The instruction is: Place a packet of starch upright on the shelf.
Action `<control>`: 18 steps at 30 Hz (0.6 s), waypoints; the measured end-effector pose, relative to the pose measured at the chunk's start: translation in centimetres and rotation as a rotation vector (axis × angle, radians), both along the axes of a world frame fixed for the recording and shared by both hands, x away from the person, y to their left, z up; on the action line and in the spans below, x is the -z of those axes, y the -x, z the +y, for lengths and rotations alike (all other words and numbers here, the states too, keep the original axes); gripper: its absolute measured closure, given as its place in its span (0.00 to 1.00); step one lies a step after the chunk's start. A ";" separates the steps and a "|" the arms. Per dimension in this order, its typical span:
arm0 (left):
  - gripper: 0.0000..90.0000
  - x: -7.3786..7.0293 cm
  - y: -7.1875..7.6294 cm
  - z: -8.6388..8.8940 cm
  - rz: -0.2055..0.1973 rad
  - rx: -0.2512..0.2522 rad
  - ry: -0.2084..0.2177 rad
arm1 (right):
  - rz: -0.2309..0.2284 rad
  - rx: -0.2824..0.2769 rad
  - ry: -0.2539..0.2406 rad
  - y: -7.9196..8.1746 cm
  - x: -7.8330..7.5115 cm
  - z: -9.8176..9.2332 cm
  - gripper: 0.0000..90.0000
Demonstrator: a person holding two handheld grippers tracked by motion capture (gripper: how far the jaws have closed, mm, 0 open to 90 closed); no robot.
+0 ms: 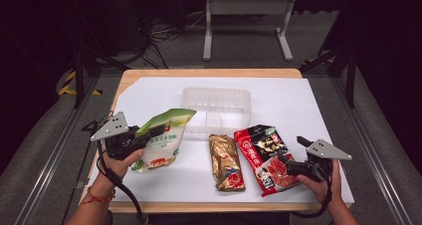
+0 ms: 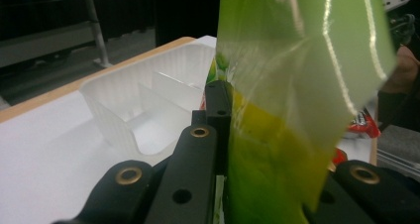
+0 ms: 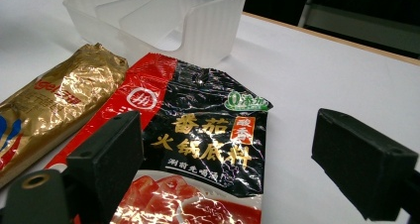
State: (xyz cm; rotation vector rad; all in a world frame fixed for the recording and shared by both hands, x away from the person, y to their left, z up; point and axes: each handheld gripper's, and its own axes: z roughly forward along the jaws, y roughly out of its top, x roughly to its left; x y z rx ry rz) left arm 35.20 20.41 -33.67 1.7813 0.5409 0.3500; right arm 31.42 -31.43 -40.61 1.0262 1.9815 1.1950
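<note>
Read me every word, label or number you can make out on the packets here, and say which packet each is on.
"番茄" and "火锅底料": gold characters on the red and black packet.
"0添加": small green badge on that same packet.
Small line under the gold characters: too small to read.
Gold packet: red lettering, crumpled and unreadable.
Green packet, gripped by the left tool: print too blurred to read.

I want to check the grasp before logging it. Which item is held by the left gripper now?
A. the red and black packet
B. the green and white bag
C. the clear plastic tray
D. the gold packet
B: the left gripper has its jaws shut on the green and white bag, lifting its top edge off the table.
</note>
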 end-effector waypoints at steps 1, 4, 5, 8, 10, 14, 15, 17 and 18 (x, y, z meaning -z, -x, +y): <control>1.00 -0.1 -0.1 -0.1 -0.002 0.001 0.003 | -0.002 0.000 0.000 0.0 0.0 0.0 0.15; 1.00 -0.4 -0.5 -0.3 -0.009 -0.010 0.010 | 0.003 0.004 -0.006 -0.1 0.0 -0.1 0.15; 1.00 -0.5 -0.6 -0.4 -0.009 -0.014 0.010 | 0.003 0.004 -0.008 -0.1 0.0 -0.1 0.15; 1.00 -0.7 -1.4 -0.4 0.001 -0.024 0.055 | 0.003 0.001 -0.005 0.0 0.1 -0.1 0.15; 1.00 -0.9 -1.8 -0.7 -0.006 -0.039 0.057 | 0.003 0.002 -0.009 0.0 0.1 -0.1 0.15; 1.00 -1.3 -2.9 -1.6 -0.001 -0.067 0.067 | 0.003 0.002 -0.003 0.0 0.1 -0.1 0.15; 1.00 -1.4 -3.4 -1.9 0.004 -0.071 0.080 | 0.003 0.002 -0.002 0.0 0.1 -0.1 0.15; 1.00 -1.5 -3.6 -2.0 0.002 -0.073 0.083 | 0.004 0.003 -0.003 0.0 0.1 -0.2 0.15; 1.00 -1.7 -4.1 -2.3 0.000 -0.093 0.081 | 0.005 0.003 -0.003 0.0 0.1 -0.2 0.15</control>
